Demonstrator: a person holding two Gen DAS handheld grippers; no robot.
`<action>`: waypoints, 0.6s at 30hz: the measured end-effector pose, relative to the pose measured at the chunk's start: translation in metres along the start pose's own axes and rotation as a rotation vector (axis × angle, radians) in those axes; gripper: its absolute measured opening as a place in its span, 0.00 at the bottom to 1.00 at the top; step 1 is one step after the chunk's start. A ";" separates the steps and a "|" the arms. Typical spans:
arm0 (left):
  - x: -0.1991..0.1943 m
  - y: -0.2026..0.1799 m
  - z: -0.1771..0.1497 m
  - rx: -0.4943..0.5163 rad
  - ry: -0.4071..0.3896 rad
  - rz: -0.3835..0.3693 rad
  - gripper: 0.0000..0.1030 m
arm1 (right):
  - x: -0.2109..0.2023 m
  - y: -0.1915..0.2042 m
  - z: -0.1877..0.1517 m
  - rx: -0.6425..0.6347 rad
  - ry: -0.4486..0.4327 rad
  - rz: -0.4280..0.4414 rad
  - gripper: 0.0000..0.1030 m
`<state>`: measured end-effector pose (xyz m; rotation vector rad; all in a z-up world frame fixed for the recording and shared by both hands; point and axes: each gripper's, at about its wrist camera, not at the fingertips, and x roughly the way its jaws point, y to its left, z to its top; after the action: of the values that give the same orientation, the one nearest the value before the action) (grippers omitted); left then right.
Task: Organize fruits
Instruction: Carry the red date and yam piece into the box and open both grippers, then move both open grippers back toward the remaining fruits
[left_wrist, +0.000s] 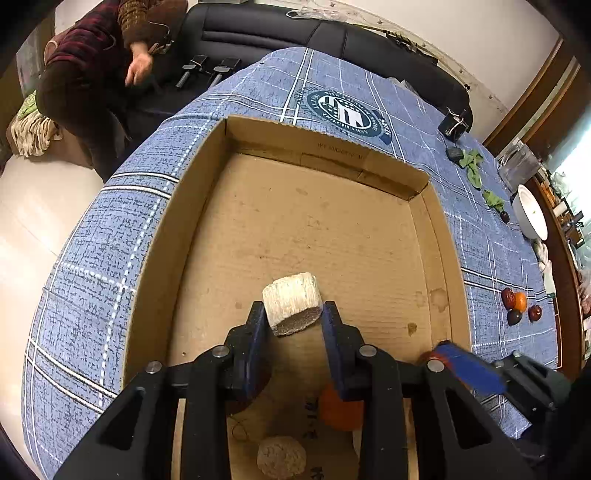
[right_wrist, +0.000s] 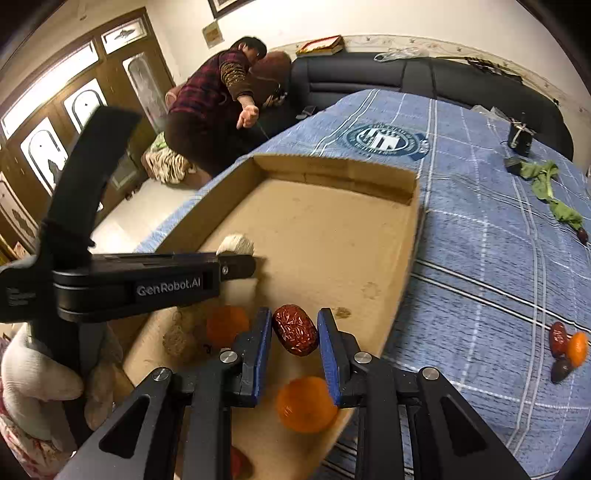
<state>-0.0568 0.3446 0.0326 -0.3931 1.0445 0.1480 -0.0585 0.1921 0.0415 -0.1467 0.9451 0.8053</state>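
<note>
A shallow cardboard box (left_wrist: 325, 136) lies on the blue checked cloth (left_wrist: 110, 240). My left gripper (left_wrist: 294, 314) hangs over the box floor, shut on a pale, rough chunk (left_wrist: 291, 299). Below it in the box lie an orange (left_wrist: 340, 410) and a second pale chunk (left_wrist: 281, 456). In the right wrist view my right gripper (right_wrist: 295, 332) is shut on a wrinkled red date (right_wrist: 295, 329) above the box's (right_wrist: 332, 166) near end. Two oranges (right_wrist: 306, 404) (right_wrist: 227, 325) lie under it. The left gripper's black body (right_wrist: 147, 284) crosses that view, with its pale chunk (right_wrist: 236, 243) at the tip.
Loose dates and an orange (right_wrist: 565, 347) (left_wrist: 519, 304) lie on the cloth to the right of the box. Green leaves (right_wrist: 546, 184), a dark date (right_wrist: 583, 234) and a white bowl (left_wrist: 532, 212) lie farther right. A person (right_wrist: 221, 96) leans over the black sofa (left_wrist: 258, 33) behind.
</note>
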 end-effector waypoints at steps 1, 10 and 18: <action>0.000 0.002 0.001 -0.007 0.000 -0.007 0.29 | 0.004 0.002 0.000 -0.008 0.006 -0.005 0.28; -0.018 0.013 -0.001 -0.054 -0.041 -0.063 0.38 | 0.012 0.013 -0.001 -0.062 0.001 -0.041 0.33; -0.052 0.004 -0.008 -0.080 -0.103 -0.105 0.44 | -0.020 0.004 -0.007 -0.026 -0.050 -0.026 0.33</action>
<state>-0.0905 0.3491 0.0732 -0.5065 0.9164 0.1153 -0.0721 0.1804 0.0540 -0.1605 0.8842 0.7942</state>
